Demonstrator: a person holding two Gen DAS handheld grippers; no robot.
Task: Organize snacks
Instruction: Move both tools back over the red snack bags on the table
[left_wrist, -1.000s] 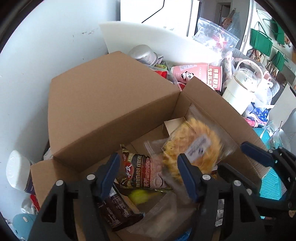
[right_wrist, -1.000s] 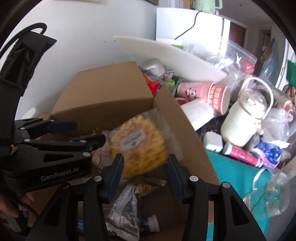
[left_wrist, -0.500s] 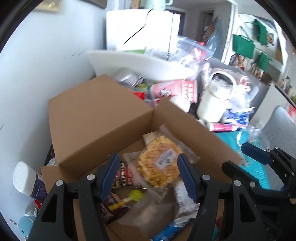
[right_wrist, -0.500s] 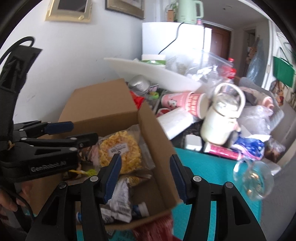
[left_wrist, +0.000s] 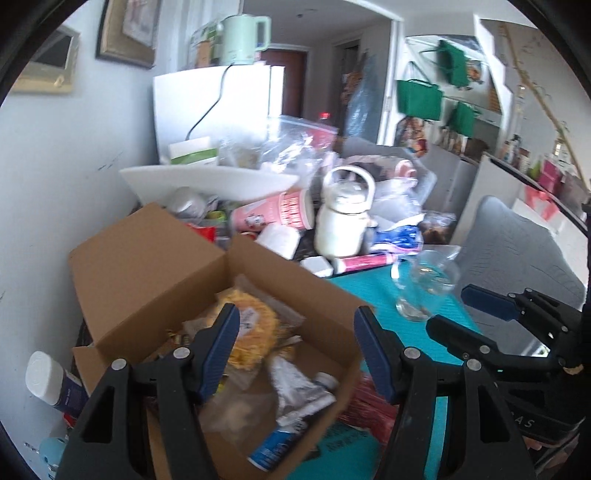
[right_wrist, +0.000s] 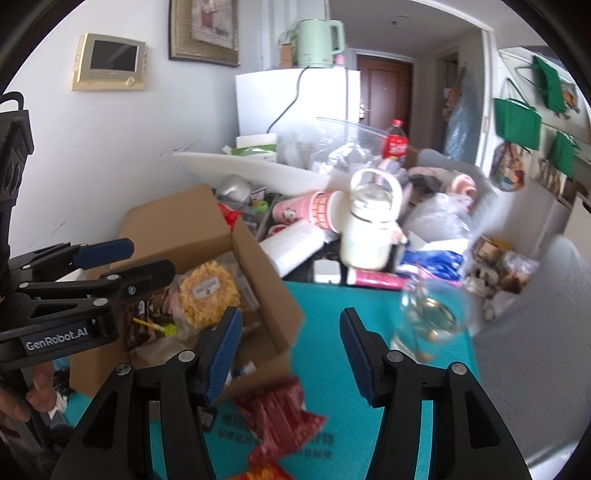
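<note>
Hovering over the cardboard box (left_wrist: 155, 280), I see my left tongs (left_wrist: 295, 350) spread apart and holding nothing, the yellow snack bag (left_wrist: 251, 332) in the box just beyond them. My right tongs (right_wrist: 290, 350) gape too, with a red snack packet (right_wrist: 280, 417) on the teal surface (right_wrist: 332, 306) right beneath.

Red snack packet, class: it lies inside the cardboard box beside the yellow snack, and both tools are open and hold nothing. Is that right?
Not quite. The red snack packet lies outside the cardboard box, on the teal mat by the box's near corner, as the right wrist view shows. The yellow snack is in the box, and both tools, left tool and right tool, are open and hold nothing.
</note>
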